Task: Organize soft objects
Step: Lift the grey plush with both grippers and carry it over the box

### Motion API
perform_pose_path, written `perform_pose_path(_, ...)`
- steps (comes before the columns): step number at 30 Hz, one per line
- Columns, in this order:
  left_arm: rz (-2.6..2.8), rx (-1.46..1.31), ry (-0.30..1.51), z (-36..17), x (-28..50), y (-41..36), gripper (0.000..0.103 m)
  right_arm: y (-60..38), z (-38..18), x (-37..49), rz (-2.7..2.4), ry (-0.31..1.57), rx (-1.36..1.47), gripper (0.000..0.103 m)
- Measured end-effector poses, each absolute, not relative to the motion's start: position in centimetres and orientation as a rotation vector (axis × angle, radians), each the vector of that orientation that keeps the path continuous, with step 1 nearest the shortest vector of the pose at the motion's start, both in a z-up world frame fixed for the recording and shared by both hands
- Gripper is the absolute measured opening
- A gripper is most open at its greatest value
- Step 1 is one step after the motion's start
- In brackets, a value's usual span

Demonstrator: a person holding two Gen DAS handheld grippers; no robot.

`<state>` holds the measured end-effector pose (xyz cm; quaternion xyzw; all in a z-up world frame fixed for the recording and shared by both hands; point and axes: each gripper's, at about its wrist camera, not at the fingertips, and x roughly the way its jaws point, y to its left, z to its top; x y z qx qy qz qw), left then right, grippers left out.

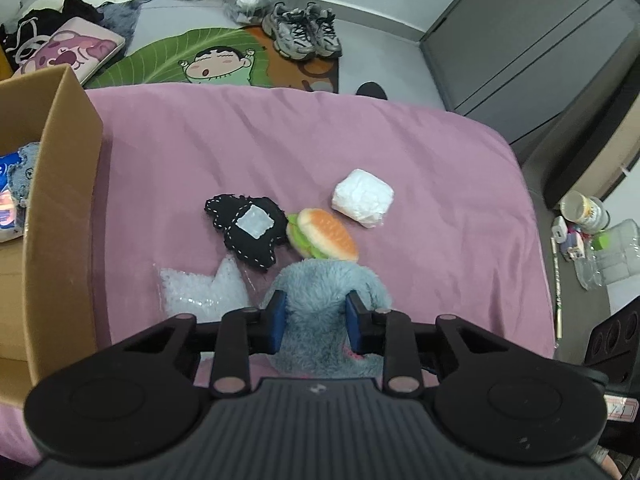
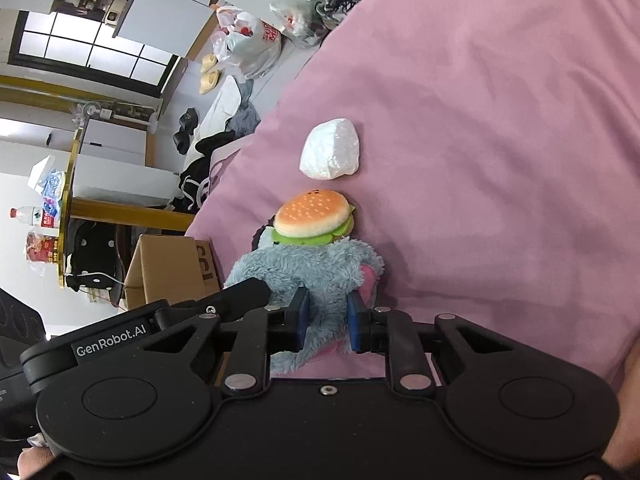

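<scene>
Both the left tongs (image 1: 316, 312) and right tongs (image 2: 328, 314) pinch the blue plush (image 1: 324, 280), probably sharing its floppy bulk for the box (image 1: 60, 200) at nine o'clock.

A lived-in home bedroom. A bed (image 1: 320, 140) in a pink sheet stands over a cartoon floor mat (image 1: 208, 60), with sneakers (image 1: 304, 30), slippers (image 2: 209, 72) and shopping bags (image 2: 256, 46) on the floor.

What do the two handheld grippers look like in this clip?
Both the left gripper and the right gripper are matte black, with blue pads on the jaws, silver pivot pins and round discs either side. White "GenRobot.AI" lettering shows in the right wrist view.
</scene>
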<state>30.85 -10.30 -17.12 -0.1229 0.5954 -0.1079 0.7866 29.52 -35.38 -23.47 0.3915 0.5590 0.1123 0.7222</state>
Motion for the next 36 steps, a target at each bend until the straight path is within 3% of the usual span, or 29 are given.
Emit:
perform_pose_path(16, -0.284, -0.342, 1.149, -11.5, 28.1, -6.9, 0.029, -32.5, -16.6, 28.1, 0.287, 1.099, 0.737, 0.020)
perform_pose_path(36, -0.292, -0.473, 1.059, -9.4, 25.2, -0.2, 0.029, -27.1, -12.9, 27.2, 0.311, 1.037, 0.600, 0.020)
